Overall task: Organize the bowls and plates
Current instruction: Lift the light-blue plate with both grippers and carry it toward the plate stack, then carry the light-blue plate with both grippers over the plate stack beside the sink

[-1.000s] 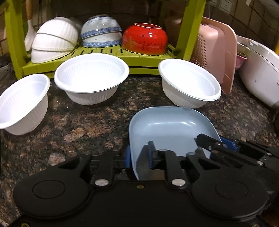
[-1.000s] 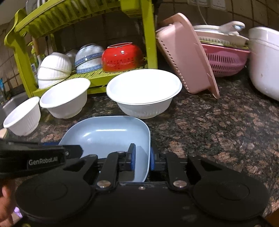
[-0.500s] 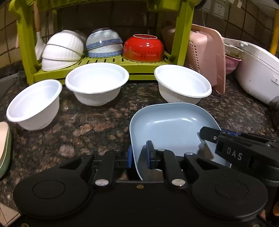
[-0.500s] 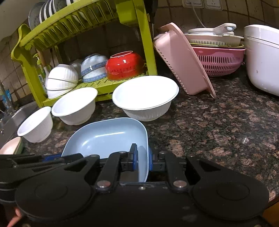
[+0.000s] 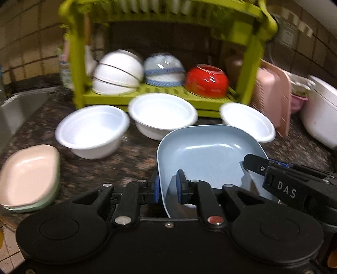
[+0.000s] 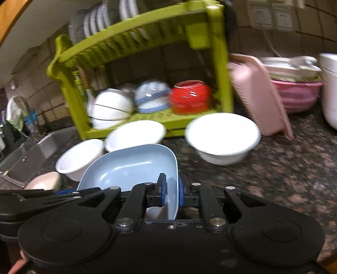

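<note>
the left gripper (image 5: 167, 187) is closed down on the left rim of a pale blue square plate (image 5: 210, 156), one blue pad outside the wall and one inside. the right gripper (image 6: 172, 189) pinches the opposite rim of the same plate (image 6: 134, 166) in the same way, its jaws drawn nearly together with only the plate's thin wall between them. seen from the left wrist, the right gripper's (image 5: 256, 163) black fingers reach in over the plate's far right corner. the plate is held between the two tools above a dark speckled granite counter (image 6: 284, 175), tipped slightly with its open face up.

beyond it, three white bowls (image 5: 92, 130) (image 5: 163, 114) (image 5: 248, 121) stand upright in a loose row on the counter, in front of a lime-green dish rack (image 6: 137, 50). on the rack's lower shelf sit stacked white bowls (image 5: 117, 75), a blue-banded bowl (image 5: 163, 72) and a red bowl (image 5: 207, 81), all upside down; plates stand on edge in the upper tier (image 6: 105, 19). a pink dish nested in a green one (image 5: 29, 177) lies on the counter to the left, near a steel sink (image 6: 27, 156). to the right, a pink perforated tray (image 6: 259, 94) leans against the rack, with a pink colander (image 6: 294, 94) and a white appliance (image 5: 320, 113) beyond. the background is blurred.
</note>
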`<state>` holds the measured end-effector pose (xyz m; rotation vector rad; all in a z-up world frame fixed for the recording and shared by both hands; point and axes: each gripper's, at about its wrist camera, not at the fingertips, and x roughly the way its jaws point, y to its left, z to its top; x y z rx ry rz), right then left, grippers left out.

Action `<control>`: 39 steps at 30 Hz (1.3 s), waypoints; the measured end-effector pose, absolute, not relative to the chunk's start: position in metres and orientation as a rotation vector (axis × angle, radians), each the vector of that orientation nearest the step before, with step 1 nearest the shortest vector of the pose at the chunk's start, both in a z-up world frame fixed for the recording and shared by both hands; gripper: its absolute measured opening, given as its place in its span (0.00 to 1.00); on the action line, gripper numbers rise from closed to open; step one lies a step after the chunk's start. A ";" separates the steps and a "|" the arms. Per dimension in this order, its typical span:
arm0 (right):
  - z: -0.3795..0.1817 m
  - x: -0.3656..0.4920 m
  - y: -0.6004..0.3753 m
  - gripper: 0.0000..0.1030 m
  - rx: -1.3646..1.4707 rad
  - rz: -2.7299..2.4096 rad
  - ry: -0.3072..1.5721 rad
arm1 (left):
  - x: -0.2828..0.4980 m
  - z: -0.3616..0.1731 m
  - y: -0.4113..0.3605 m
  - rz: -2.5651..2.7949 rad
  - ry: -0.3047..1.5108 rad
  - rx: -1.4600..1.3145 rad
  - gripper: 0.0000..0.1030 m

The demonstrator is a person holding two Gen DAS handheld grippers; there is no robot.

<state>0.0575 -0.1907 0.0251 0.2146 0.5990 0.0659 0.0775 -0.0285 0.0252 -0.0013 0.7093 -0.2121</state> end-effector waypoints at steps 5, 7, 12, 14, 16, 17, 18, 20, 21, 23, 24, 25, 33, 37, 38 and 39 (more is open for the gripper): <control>0.038 0.069 -0.144 0.14 0.207 0.150 0.575 | 0.079 0.042 0.016 -0.126 0.675 -0.020 0.20; 0.043 0.076 -0.122 0.14 0.212 0.188 0.571 | 0.079 0.049 0.035 -0.086 0.666 -0.029 0.20; 0.046 0.094 -0.065 0.14 0.214 0.286 0.579 | 0.081 0.059 0.088 0.026 0.647 -0.058 0.20; 0.042 0.101 -0.043 0.14 0.211 0.320 0.594 | 0.082 0.061 0.106 0.066 0.643 -0.069 0.20; 0.038 0.107 -0.022 0.14 0.201 0.353 0.612 | 0.084 0.061 0.124 0.099 0.644 -0.083 0.20; 0.036 0.111 -0.013 0.14 0.196 0.365 0.619 | 0.086 0.060 0.133 0.114 0.647 -0.091 0.20; 0.033 0.113 -0.004 0.14 0.190 0.376 0.626 | 0.089 0.057 0.141 0.126 0.653 -0.099 0.20; 0.029 0.117 0.009 0.14 0.174 0.388 0.635 | 0.094 0.052 0.154 0.141 0.667 -0.114 0.20; 0.028 0.119 0.015 0.14 0.165 0.392 0.639 | 0.096 0.048 0.161 0.149 0.675 -0.122 0.20; 0.023 0.124 0.024 0.14 0.151 0.399 0.651 | 0.100 0.041 0.171 0.161 0.695 -0.137 0.20; 0.021 0.126 0.028 0.14 0.144 0.400 0.658 | 0.101 0.037 0.175 0.165 0.704 -0.147 0.20; 0.019 0.128 0.031 0.14 0.136 0.401 0.663 | 0.102 0.033 0.179 0.167 0.713 -0.155 0.20; 0.005 0.142 0.046 0.16 0.103 0.384 0.688 | 0.115 0.015 0.189 0.172 0.752 -0.178 0.20; -0.001 0.146 0.049 0.25 0.106 0.384 0.708 | 0.121 0.008 0.191 0.158 0.766 -0.174 0.21; -0.002 0.146 0.050 0.26 0.104 0.383 0.712 | 0.123 0.007 0.191 0.157 0.770 -0.177 0.23; -0.003 0.146 0.051 0.26 0.099 0.380 0.711 | 0.124 0.006 0.192 0.156 0.774 -0.181 0.24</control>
